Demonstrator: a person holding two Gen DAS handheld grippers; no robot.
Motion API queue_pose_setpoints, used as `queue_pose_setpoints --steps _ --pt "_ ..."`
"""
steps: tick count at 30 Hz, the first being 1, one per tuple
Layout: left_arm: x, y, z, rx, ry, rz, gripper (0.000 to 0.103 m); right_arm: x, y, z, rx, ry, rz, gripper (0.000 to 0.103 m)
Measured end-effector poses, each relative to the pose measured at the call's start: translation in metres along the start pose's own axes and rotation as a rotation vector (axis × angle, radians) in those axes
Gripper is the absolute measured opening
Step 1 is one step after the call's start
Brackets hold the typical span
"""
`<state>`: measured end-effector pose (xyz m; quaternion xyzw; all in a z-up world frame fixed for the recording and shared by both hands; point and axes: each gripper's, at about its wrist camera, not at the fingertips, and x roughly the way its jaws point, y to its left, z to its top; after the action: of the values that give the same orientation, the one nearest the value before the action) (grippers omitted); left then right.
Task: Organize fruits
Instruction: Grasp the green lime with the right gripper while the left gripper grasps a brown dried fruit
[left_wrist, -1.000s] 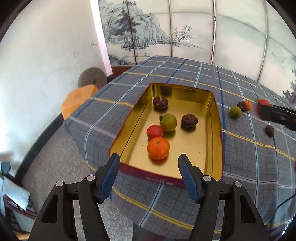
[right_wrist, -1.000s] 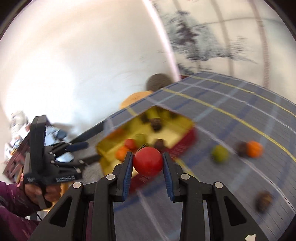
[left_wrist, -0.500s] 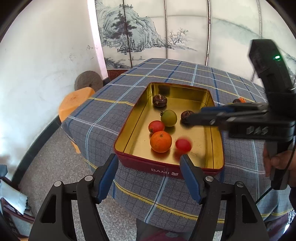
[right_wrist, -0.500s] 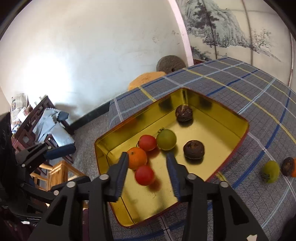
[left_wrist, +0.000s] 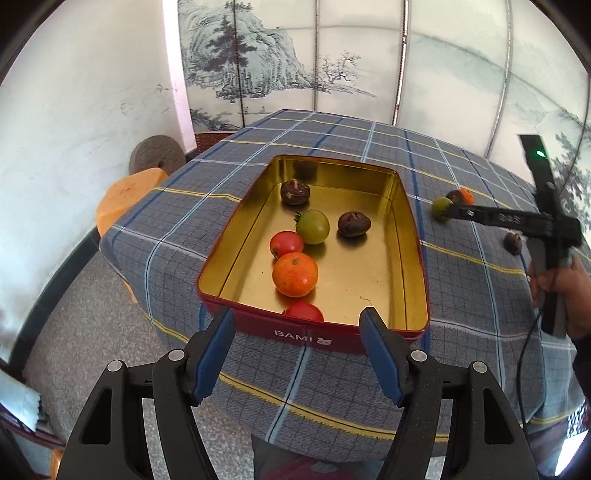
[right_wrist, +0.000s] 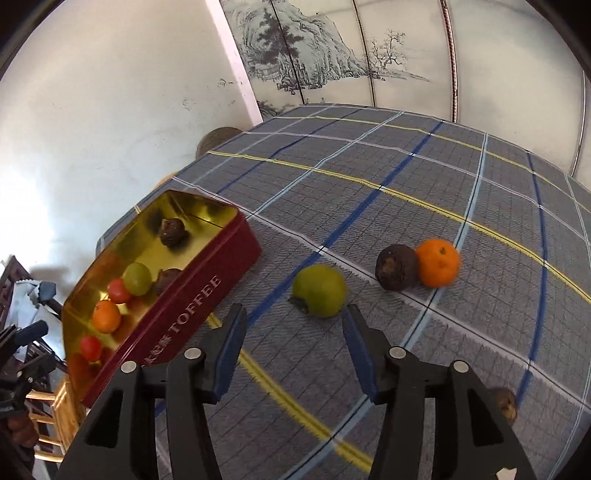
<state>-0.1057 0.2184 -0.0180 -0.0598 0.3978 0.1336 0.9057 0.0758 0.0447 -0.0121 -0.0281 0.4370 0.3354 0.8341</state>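
Note:
A red tin with a gold inside (left_wrist: 413, 266) (right_wrist: 207, 284) sits on the checked tablecloth. It holds an orange (left_wrist: 294, 274), two red tomatoes (left_wrist: 286, 243) (left_wrist: 304, 312), a green tomato (left_wrist: 312, 226) and two dark brown fruits (left_wrist: 294, 191) (left_wrist: 354, 223). My left gripper (left_wrist: 297, 332) is open and empty, just short of the tin's near wall. My right gripper (right_wrist: 293, 328) is open and empty, just short of a green fruit (right_wrist: 320, 290) on the cloth. A dark fruit (right_wrist: 396, 267) and an orange (right_wrist: 438, 262) lie beyond it, touching each other.
Another dark fruit (right_wrist: 504, 404) lies on the cloth at the right. The right gripper's body and the hand holding it (left_wrist: 546, 236) show in the left wrist view. An orange stool (left_wrist: 125, 192) stands by the table's left edge. A painted screen (left_wrist: 332, 59) backs the table.
My right gripper opened and dropped the red tomato into the tin, then swung right to the green fruit on the cloth. The tomato now lies by the tin's near wall. The left gripper barely moved.

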Motion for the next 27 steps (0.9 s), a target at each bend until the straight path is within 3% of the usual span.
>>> queue_pose_setpoints --steps 7,9,10,15,18,22,27 --pt "0.007 -0.007 0.001 0.018 0.030 -0.007 0.070 0.038 0.002 0.015 -0.062 0.060 -0.061 0.053" --pt "0.008 -0.012 0.003 0.030 0.033 -0.010 0.070 0.040 0.003 0.014 -0.088 0.071 -0.079 0.034" --pt "0.007 -0.015 0.004 0.039 0.031 -0.017 0.070 0.035 0.001 0.014 -0.079 0.073 -0.055 0.033" --pt "0.001 -0.055 0.016 0.140 0.001 -0.087 0.070 -0.034 -0.020 -0.010 -0.035 -0.037 -0.015 0.033" --pt "-0.001 -0.085 0.022 0.211 -0.024 -0.131 0.070 -0.087 -0.059 -0.042 0.021 -0.083 -0.114 0.033" --pt "0.005 -0.137 0.036 0.281 -0.056 -0.264 0.071 -0.130 -0.126 -0.082 0.129 -0.086 -0.288 0.034" --pt "0.037 -0.203 0.061 0.289 -0.026 -0.410 0.073 -0.158 -0.189 -0.116 0.270 -0.096 -0.378 0.035"
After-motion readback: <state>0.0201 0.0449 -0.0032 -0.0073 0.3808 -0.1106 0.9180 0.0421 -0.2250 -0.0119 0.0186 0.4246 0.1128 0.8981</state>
